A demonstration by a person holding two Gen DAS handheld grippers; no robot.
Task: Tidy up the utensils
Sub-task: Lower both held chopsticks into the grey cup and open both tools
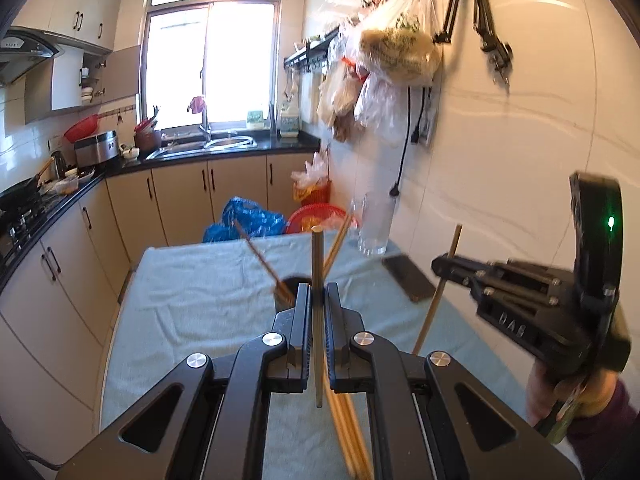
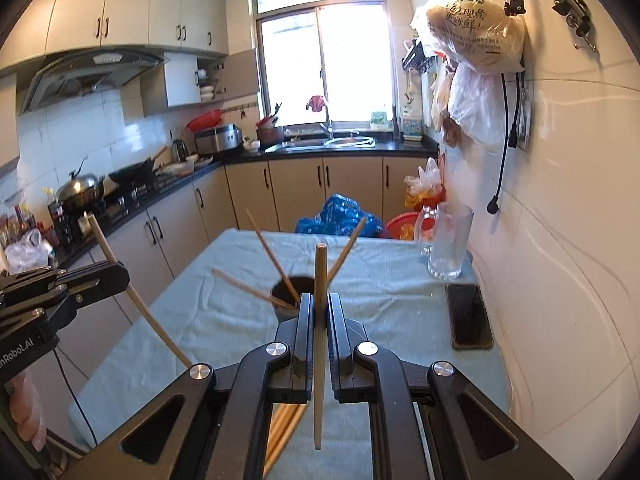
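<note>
My left gripper [image 1: 318,294] is shut on an upright wooden chopstick [image 1: 317,264], just in front of a dark cup [image 1: 290,282] that holds several chopsticks. My right gripper [image 2: 319,304] is shut on another upright chopstick [image 2: 319,280], just in front of the same cup [image 2: 290,286]. The right gripper also shows in the left wrist view [image 1: 442,268], and the left gripper shows in the right wrist view [image 2: 124,276]. More loose chopsticks [image 1: 348,436] lie on the cloth below the grippers, also in the right wrist view [image 2: 284,426].
A light blue cloth [image 2: 224,312] covers the table. A glass mug [image 2: 446,240] stands at the far right and a phone [image 2: 468,316] lies near the wall. Blue bag [image 2: 340,216] and red basket [image 2: 404,226] sit beyond the table.
</note>
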